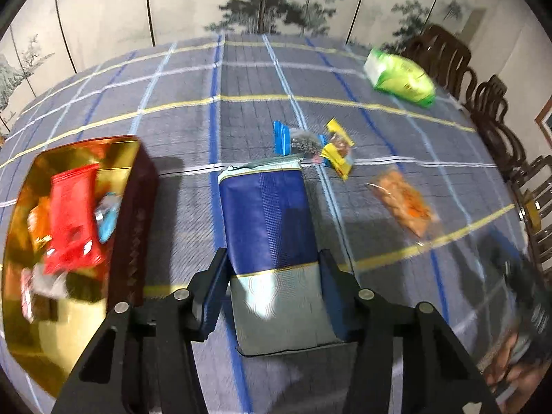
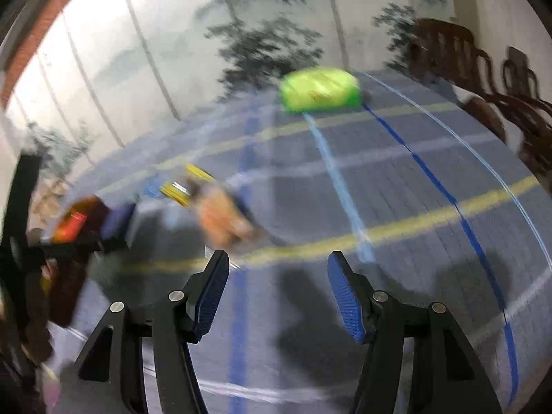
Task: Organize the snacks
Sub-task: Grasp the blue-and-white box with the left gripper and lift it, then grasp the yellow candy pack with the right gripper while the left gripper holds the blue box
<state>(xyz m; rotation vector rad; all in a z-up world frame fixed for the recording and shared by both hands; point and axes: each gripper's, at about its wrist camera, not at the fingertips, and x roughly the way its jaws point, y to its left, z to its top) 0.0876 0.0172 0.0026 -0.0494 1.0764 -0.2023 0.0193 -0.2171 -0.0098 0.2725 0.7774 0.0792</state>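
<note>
Plaid tablecloth (image 1: 345, 79) under everything. Gold tin (image 1: 69, 324) left of blue packet (image 1: 269, 227), snacks inside. Left gripper (image 1: 272, 269) angled steeply down, fingers clamped on blue packet's sides. Right gripper (image 2: 277, 269) tilted down, fingers apart, empty, right of blue packet. Green bag (image 1: 400, 77) far beyond.

Blue-and-silver packet (image 1: 269, 227) on grey-blue plaid tablecloth (image 1: 172, 127) striped yellow, white and blue; gold-lined tin (image 1: 24, 317) with red pouch (image 1: 74, 220); lime-green bag (image 1: 400, 77); orange snack pack (image 1: 403, 203).
</note>
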